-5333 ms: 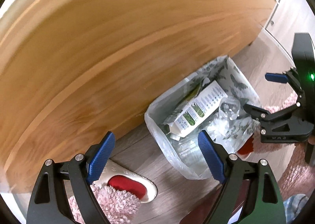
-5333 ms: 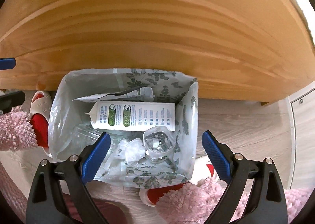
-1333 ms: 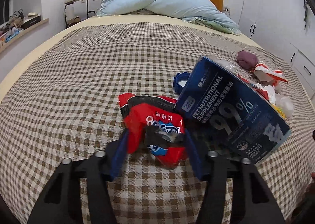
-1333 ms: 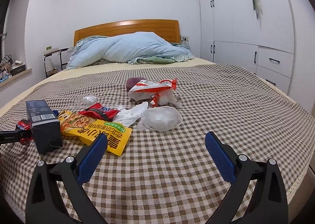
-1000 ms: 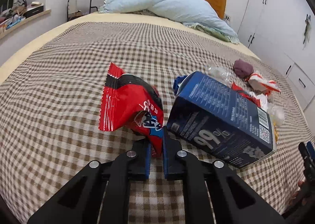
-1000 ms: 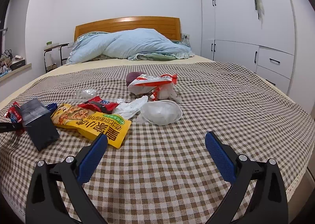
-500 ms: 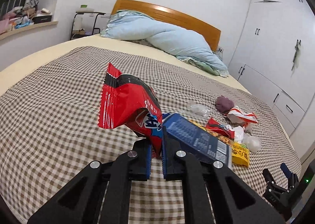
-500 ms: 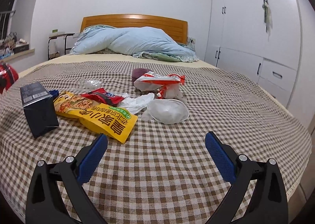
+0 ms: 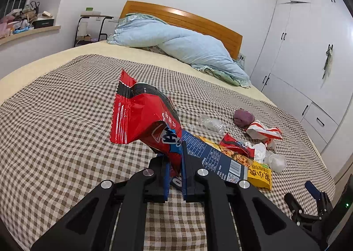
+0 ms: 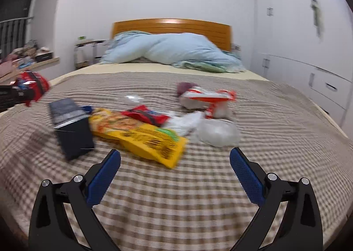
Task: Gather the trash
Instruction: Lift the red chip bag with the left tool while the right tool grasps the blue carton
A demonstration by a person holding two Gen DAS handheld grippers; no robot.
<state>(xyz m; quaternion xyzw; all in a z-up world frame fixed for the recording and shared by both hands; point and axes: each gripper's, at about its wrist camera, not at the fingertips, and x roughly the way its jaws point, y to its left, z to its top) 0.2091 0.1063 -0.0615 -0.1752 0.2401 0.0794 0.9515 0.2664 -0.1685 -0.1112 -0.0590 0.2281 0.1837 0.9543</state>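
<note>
Left gripper pinching red snack bag above the bed; right gripper spread wide, empty. Dark blue box partly hidden behind.

Left gripper, open over trash bag on floor five seconds back, now clamped on red snack packet. Packet lifted clear of checkered bedspread; a second ago it lay crumpled there beside dark blue box. Right gripper view swung from trash bag to bed.
</note>
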